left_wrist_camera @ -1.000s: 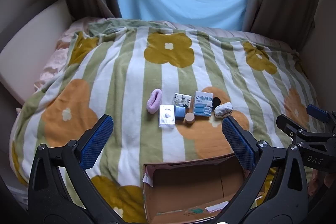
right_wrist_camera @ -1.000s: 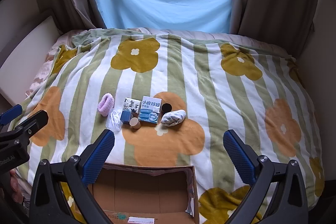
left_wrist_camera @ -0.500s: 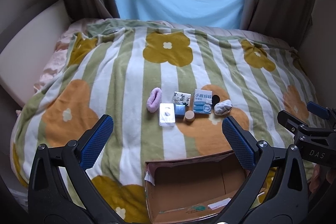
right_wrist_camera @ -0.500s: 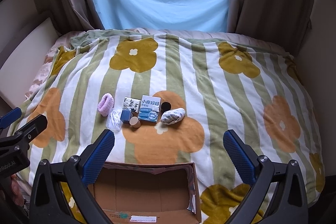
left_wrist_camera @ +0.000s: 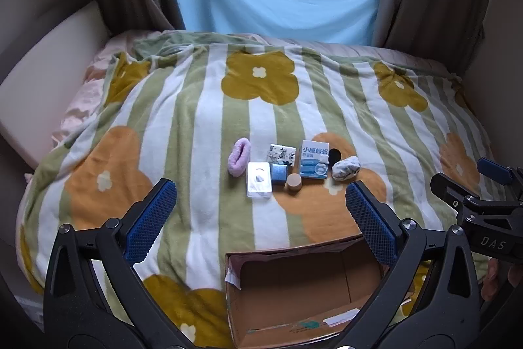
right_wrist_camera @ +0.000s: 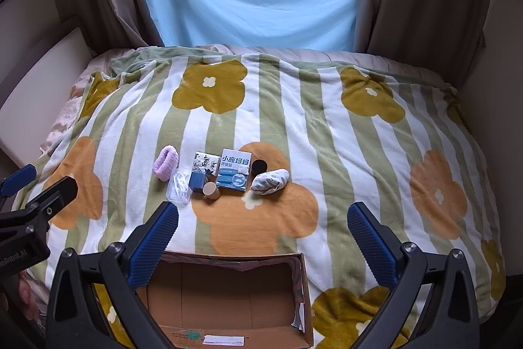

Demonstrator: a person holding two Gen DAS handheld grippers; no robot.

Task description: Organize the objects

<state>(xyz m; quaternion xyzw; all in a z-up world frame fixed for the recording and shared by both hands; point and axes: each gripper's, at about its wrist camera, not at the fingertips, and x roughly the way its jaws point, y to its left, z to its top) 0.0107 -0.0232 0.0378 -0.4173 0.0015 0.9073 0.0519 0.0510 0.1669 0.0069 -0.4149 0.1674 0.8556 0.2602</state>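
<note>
Both our grippers hang over the near edge of the bed with nothing between the fingers: left gripper [left_wrist_camera: 260,216] spread wide, right gripper [right_wrist_camera: 263,234] spread wide too. We also catch the right gripper at the right edge of the left wrist view, and the left one at the left edge of the right wrist view.

Items sit in a tight cluster mid-blanket [left_wrist_camera: 202,107], on the striped flower print, well ahead of both grippers:
- pink fuzzy scrunchie [left_wrist_camera: 239,156], leftmost
- clear plastic packet [left_wrist_camera: 259,179], just beside the scrunchie on the near side
- small patterned box [left_wrist_camera: 281,152], behind a small blue box [left_wrist_camera: 279,173]
- tan round cap [left_wrist_camera: 294,181], touching or nearly touching the blue box
- blue-and-white carton [left_wrist_camera: 313,158] with Chinese print, standing tilted back
- black round item [left_wrist_camera: 334,156], behind the carton's right side
- rolled patterned sock [left_wrist_camera: 345,167], rightmost

Open cardboard box [right_wrist_camera: 228,293] lies at the near edge of the blanket, between the cluster and us. We see only a label on its floor.
</note>
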